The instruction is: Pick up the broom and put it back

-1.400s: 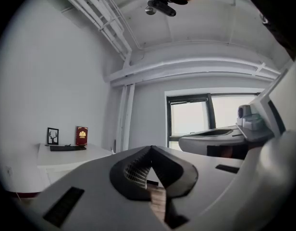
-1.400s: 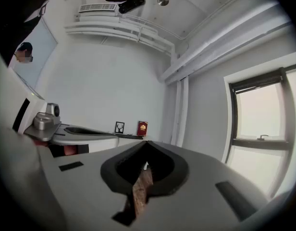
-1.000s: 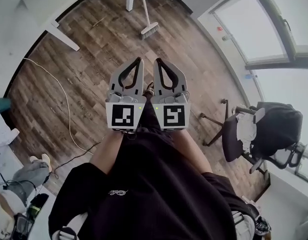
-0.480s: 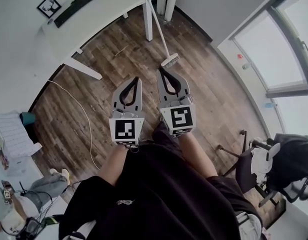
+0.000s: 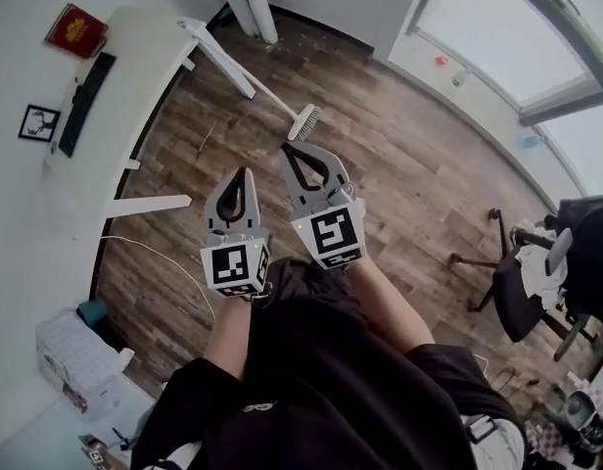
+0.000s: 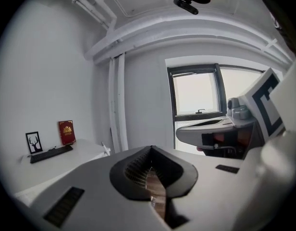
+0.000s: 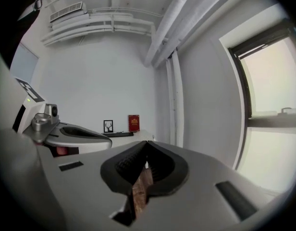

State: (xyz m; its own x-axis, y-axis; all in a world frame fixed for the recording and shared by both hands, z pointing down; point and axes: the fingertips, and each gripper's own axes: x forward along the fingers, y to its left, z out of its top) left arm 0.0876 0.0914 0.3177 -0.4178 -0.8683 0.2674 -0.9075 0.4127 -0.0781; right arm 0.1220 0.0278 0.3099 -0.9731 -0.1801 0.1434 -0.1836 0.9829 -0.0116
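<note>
- On the wooden floor [image 5: 409, 174] ahead of you, the broom [image 5: 303, 123] stood on its bristle head. Its thin pale handle slanted away toward the near leg of the white surface [image 5: 135, 67], where it seemed to lean.
- That surface carried a keyboard [image 5: 81, 101], a red book [image 5: 74, 27] and a small framed picture [image 5: 37, 122], all well apart from the broom.
- Your left gripper [image 5: 245, 172] was held out over the floor with its jaws closed tip to tip. Nothing sat between them; its own view showed only floorboards through the gap behind the tips.
- Your right gripper [image 5: 286, 149] was just beside it and reached a little further forward, its jaws shut and empty as well.
- Neither gripper touched the broom. The right one was the nearer, just short of the bristles.
- By my read, you were in the approach and the pick-up itself had not begun.
- The next move called for parting the jaws of at least one gripper. You then had to bring them around the handle above the head, where it stood free of the leg.
- A handle that thin and round looked likely to roll or slide along its rest, so it wanted a square, firm close.
- The office chair [image 5: 532, 282] stood well off to your right and was no obstacle.
</note>
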